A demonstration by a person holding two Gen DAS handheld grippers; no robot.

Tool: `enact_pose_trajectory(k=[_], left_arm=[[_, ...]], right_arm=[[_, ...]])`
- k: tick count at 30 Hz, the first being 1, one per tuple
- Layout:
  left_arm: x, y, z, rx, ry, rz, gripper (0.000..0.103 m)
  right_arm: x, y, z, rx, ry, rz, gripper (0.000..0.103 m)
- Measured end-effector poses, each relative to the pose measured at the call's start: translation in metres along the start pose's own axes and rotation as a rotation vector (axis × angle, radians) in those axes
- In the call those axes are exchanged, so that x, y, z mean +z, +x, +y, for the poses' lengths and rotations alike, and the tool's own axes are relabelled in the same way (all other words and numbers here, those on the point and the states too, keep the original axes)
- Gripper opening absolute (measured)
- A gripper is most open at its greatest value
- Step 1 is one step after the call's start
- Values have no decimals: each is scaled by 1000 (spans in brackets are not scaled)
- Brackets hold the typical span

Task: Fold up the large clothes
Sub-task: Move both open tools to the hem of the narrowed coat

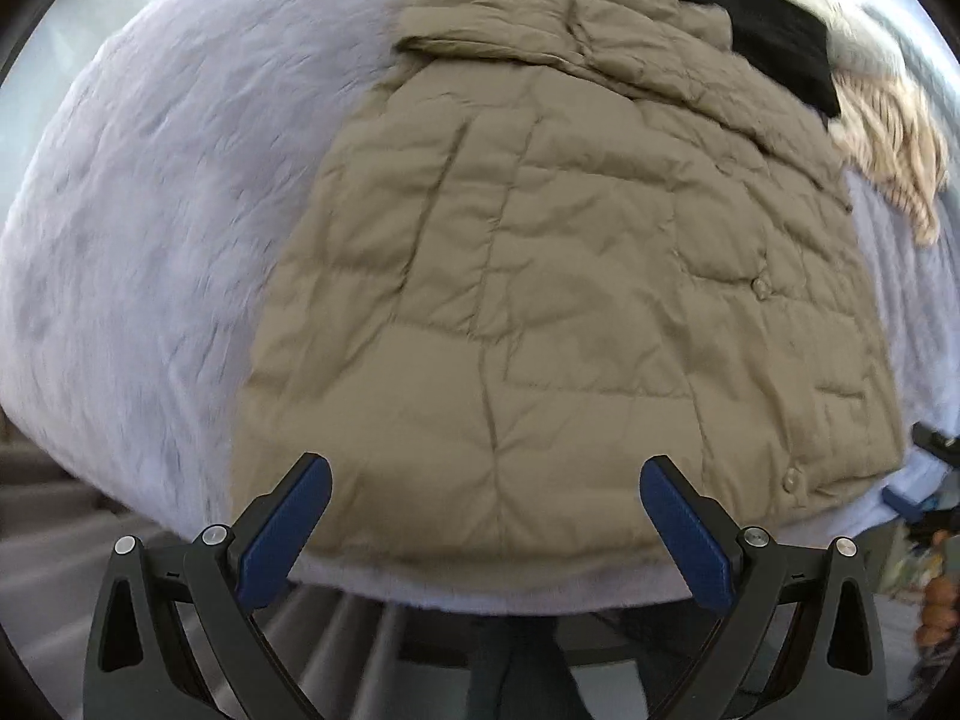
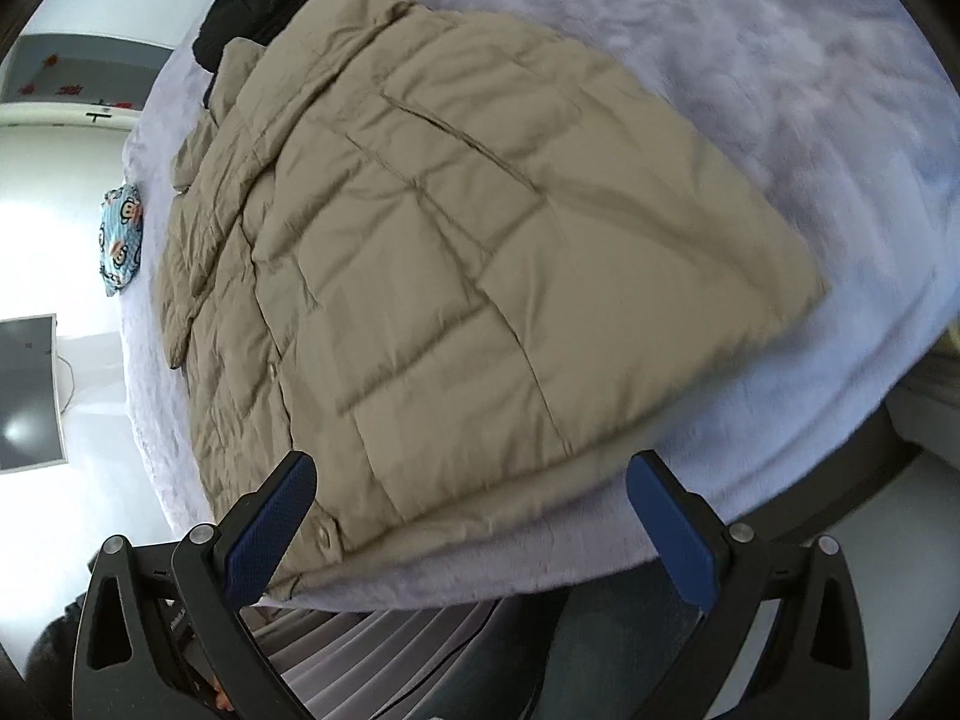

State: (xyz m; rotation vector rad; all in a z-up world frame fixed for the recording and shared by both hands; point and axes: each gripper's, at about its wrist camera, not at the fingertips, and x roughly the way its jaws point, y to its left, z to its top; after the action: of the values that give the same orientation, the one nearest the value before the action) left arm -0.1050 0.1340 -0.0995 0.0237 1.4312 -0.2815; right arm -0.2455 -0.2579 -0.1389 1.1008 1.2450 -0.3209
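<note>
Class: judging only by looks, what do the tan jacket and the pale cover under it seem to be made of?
Tan jacket: probably a smooth, slightly shiny synthetic shell with padded filling; stitched quilted panels puff up and crease finely. Pale cover: seemingly a soft, matte plush or fleece; its surface looks fuzzy with brushed streaks, though blur leaves this uncertain.

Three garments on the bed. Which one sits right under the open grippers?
The khaki puffer jacket, spread flat, hem nearest both grippers. The black garment and cream knit lie at its far end.
</note>
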Motion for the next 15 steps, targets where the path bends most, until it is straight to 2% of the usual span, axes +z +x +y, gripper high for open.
enact_pose_trajectory(k=[5,7,10,12,15], left_arm=[[-20,-4,38,-92,-158,34,103],[-25,-2,45,-118,-187,44,103],[-34,7,50,-197,-236,71,103],[-39,19,53,-273,-303,107,103],[-42,35,55,-339,-372,131,103]], right_arm=[[-1,4,-4,30,28,46,103],[1,6,-9,40,44,72,103],[3,7,-21,80,75,86,103],[7,9,-33,102,121,86,103],[11,16,-53,140,206,98,103]])
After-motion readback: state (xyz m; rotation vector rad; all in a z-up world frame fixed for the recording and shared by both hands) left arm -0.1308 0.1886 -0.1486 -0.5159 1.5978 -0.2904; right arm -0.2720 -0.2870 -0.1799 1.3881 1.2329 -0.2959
